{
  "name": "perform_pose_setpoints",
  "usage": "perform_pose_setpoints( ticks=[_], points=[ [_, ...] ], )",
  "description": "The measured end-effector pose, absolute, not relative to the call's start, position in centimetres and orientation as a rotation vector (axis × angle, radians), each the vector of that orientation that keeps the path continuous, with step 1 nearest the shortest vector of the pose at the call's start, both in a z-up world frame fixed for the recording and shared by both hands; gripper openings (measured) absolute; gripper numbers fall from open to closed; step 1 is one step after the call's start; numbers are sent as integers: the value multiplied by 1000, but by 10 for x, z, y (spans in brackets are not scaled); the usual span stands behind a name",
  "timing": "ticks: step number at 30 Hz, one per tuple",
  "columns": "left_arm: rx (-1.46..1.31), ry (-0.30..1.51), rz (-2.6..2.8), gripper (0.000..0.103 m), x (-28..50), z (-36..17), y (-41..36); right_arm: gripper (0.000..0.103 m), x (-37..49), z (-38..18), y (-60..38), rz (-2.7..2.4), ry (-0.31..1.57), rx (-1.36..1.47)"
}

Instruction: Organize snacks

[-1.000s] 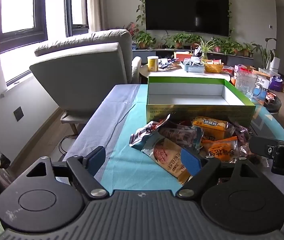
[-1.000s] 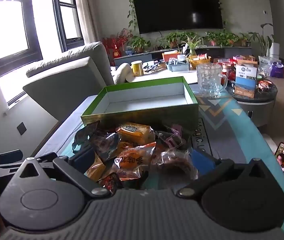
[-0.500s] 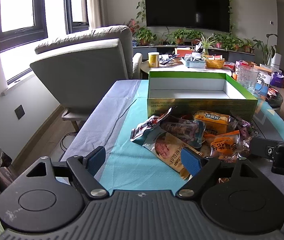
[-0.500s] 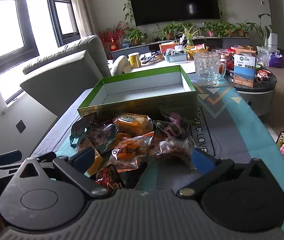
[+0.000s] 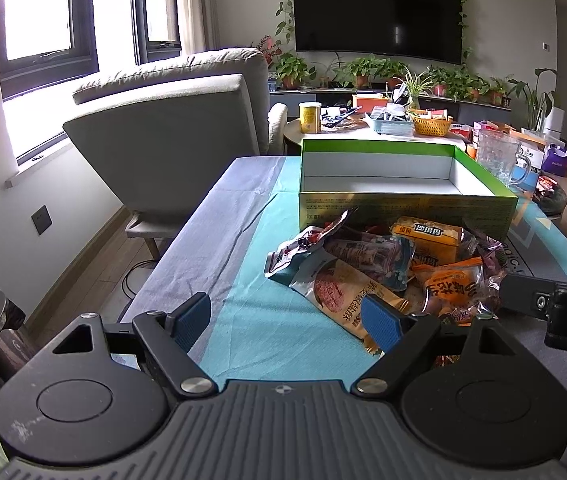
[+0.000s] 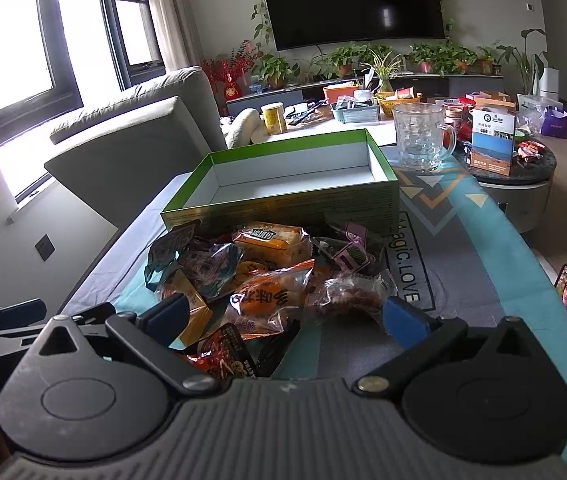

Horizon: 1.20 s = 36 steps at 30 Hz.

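Empty green cardboard box [image 6: 283,200], crinkly snack packet pile [image 6: 267,276] just before it, left tool [image 5: 287,320] wide, right tool [image 6: 283,320] wide over pile, nothing gripped

Pretty clearly somebody's living room at home. Big wall-mounted TV [image 5: 377,16] with ivy trailing round it, and right below it a low console lined with potted plants [image 5: 367,70]. Left of the TV there's a grey recliner armchair [image 5: 171,136] under dark-framed windows [image 5: 47,20]. In front of the TV sits a round coffee table [image 6: 315,122] cluttered with a yellow tin, baskets and bits. To the right of the TV, shopping bags and boxes [image 6: 539,114] on the wood floor.
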State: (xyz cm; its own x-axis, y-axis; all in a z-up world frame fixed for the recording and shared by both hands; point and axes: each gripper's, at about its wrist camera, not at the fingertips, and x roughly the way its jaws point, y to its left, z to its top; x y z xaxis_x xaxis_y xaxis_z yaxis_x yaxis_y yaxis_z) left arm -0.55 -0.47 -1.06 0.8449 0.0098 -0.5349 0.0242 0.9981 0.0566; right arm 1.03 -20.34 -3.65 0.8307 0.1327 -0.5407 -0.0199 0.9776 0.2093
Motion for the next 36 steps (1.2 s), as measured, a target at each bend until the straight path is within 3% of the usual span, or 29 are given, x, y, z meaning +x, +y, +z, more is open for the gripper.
perform_pose_setpoints(
  ticks=[36],
  points=[
    [44, 572, -5, 82, -5, -14, -1, 56, -2, -31, -195, 150, 512, 169]
  ],
)
